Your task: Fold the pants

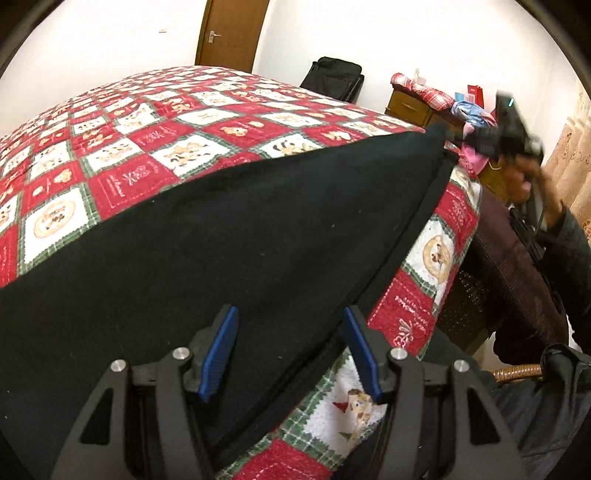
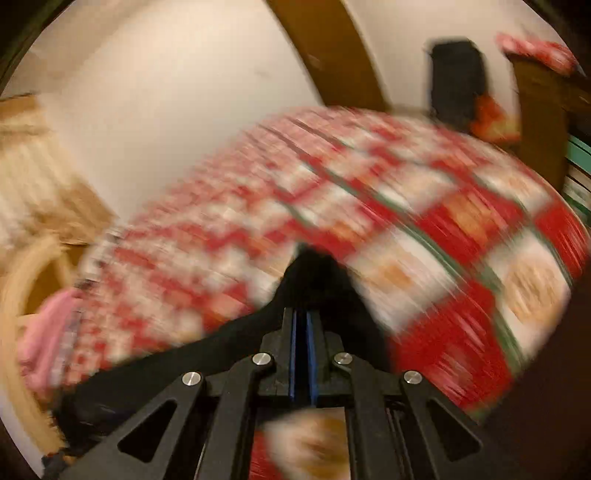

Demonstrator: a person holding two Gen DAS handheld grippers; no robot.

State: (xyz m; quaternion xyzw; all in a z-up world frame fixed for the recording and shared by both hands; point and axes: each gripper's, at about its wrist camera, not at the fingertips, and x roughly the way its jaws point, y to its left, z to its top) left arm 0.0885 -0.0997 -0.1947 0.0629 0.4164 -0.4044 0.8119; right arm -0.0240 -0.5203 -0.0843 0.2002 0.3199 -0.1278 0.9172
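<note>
While the left tool [image 1: 290,352] hangs released at bottom centre of its view, one pair of black pants [image 1: 229,229] spreads across the frame's middle, its edge seam running between the blue pads [image 1: 218,354] without being pinched. At upper right, the right tool [image 1: 508,129] is clenched on the pants' far corner. One bed [image 1: 155,122] with a red checked quilt carries them; one door [image 1: 231,33] stands behind.

Pants [image 1: 229,236] lie spread across the near side of a quilt-covered bed [image 1: 155,122], their edge running along the bed's right side. Behind the bed stands a door [image 1: 231,33]; a suitcase [image 1: 332,79] and cabinet [image 1: 408,105] sit to its right.
</note>
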